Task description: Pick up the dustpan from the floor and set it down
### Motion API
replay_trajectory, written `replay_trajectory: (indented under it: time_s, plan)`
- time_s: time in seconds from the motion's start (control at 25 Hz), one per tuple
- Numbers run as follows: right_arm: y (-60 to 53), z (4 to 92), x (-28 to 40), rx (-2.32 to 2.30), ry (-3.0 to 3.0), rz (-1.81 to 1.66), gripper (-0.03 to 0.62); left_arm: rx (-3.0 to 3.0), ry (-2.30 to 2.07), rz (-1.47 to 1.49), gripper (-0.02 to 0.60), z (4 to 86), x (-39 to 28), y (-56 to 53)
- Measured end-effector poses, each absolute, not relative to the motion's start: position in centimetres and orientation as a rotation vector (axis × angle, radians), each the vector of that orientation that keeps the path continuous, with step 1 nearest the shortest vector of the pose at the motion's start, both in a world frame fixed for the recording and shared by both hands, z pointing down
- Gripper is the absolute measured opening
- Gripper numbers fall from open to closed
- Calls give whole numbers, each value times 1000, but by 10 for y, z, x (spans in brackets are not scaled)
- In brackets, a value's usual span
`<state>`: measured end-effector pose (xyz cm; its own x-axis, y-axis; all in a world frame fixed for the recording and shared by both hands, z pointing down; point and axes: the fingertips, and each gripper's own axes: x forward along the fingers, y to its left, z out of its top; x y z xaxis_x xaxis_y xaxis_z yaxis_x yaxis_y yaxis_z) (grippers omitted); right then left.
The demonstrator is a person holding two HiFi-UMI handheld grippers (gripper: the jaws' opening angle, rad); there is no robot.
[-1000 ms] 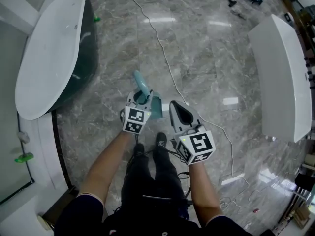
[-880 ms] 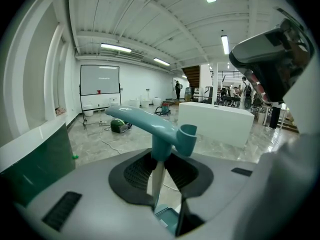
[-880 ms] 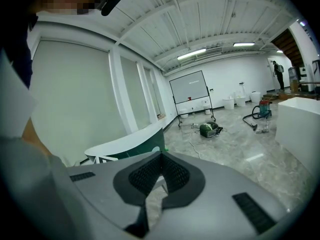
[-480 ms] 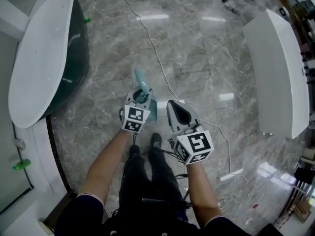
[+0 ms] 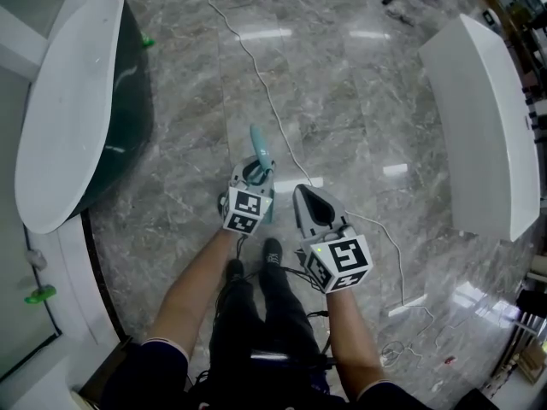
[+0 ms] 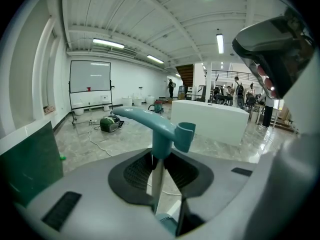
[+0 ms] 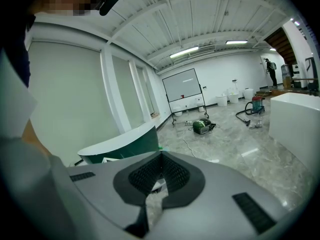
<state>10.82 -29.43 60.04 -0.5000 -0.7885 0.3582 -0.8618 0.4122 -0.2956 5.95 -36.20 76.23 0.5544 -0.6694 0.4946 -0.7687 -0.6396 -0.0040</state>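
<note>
Left gripper (image 5: 254, 174) pinches the dustpan (image 5: 260, 149) by the thin stem under its teal handle. Only the left gripper view shows the pads clamped on that stem. Only the head view shows the handle poking out past the jaws and a bit of teal pan beneath them. Whether the pan touches the floor (image 5: 342, 84) cannot be told. Right gripper (image 5: 308, 196), just right of the dustpan, has its jaws pressed together on nothing, as its own view shows.

Counted: one dustpan, two grippers and two curved counters, a green-sided one (image 5: 68, 109) well left of the dustpan and a white one (image 5: 479, 118) well right. One white cable (image 5: 256, 67) runs past the dustpan. One whiteboard (image 6: 90, 83) far beyond it shows only from the grippers.
</note>
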Motion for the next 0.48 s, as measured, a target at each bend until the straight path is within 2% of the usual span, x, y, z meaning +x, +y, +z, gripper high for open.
replay_trajectory:
  time_s: [0.48]
  plan:
    - [-288, 603, 125, 1489, -2491, 691, 6, 2520, -1144, 664, 100, 767, 77, -355]
